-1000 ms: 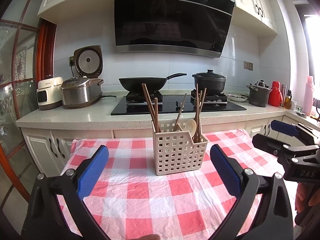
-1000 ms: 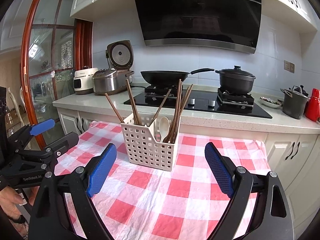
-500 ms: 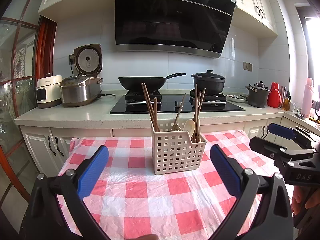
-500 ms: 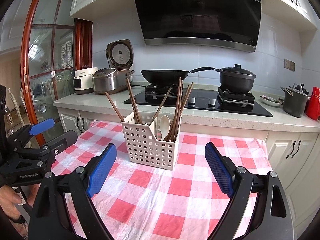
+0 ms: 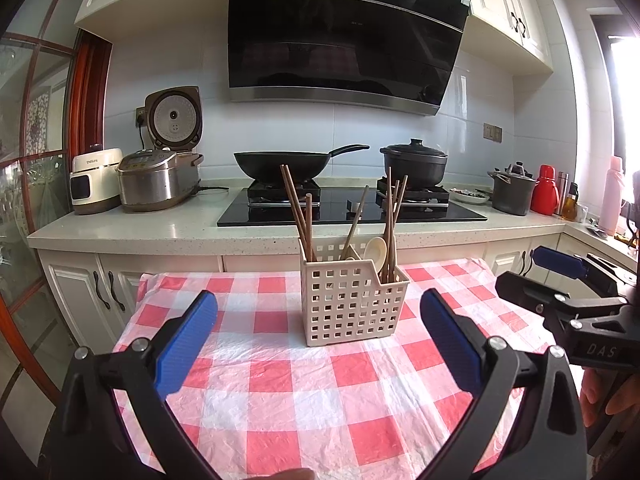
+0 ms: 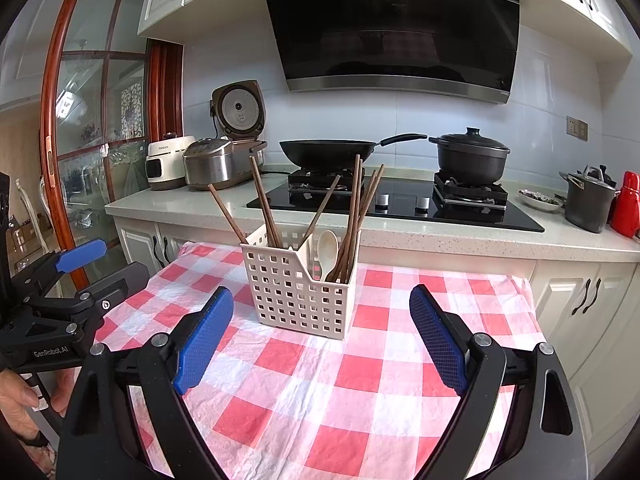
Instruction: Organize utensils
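A cream perforated utensil basket [image 5: 352, 300] stands on the red-checked tablecloth [image 5: 320, 400]; it also shows in the right wrist view [image 6: 300, 300]. It holds several brown chopsticks [image 5: 298, 216] and a cream spoon [image 5: 376, 249], upright and leaning. The chopsticks [image 6: 352, 216] and spoon [image 6: 328, 250] also show from the right. My left gripper [image 5: 318, 344] is open and empty, in front of the basket. My right gripper [image 6: 320, 332] is open and empty, also in front of it. Each gripper appears at the edge of the other's view.
Behind the table runs a counter [image 5: 160, 224] with a hob, a black wok [image 5: 280, 162], a black pot [image 5: 414, 162], rice cookers [image 5: 156, 180] and a red flask [image 5: 545, 195]. White cabinets [image 6: 592, 300] stand below. A glass door [image 6: 80, 140] is at the left.
Both grippers have drawn back slightly from the basket and risen a little. The basket and utensils have not moved.
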Motion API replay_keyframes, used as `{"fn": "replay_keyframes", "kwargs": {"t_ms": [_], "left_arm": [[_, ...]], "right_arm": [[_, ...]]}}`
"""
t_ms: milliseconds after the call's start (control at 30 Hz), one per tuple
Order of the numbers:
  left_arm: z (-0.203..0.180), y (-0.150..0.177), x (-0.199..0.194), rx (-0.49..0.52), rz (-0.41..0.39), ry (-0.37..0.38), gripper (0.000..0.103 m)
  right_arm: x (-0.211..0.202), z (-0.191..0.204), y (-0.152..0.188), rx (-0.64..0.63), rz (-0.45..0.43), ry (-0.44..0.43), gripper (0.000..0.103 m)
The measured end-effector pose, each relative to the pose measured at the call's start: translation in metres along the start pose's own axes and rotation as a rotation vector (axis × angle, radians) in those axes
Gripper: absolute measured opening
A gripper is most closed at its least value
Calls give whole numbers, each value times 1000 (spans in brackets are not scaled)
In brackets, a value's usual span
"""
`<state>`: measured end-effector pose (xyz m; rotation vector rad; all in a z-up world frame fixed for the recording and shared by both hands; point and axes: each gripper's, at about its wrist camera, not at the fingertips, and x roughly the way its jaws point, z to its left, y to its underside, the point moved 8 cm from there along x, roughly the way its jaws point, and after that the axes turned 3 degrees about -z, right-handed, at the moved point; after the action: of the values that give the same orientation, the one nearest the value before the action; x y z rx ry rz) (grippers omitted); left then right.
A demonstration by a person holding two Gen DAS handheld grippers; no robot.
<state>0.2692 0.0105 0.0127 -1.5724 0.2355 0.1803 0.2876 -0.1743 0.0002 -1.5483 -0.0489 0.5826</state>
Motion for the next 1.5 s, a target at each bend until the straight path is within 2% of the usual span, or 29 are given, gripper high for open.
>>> {"fn": "replay_keyframes", "kwargs": {"t_ms": [1500], "left_arm": [[1,3,-2,-9,10,-1,98]], "right_arm": [[1,4,3,3,8,-6,85]]}}
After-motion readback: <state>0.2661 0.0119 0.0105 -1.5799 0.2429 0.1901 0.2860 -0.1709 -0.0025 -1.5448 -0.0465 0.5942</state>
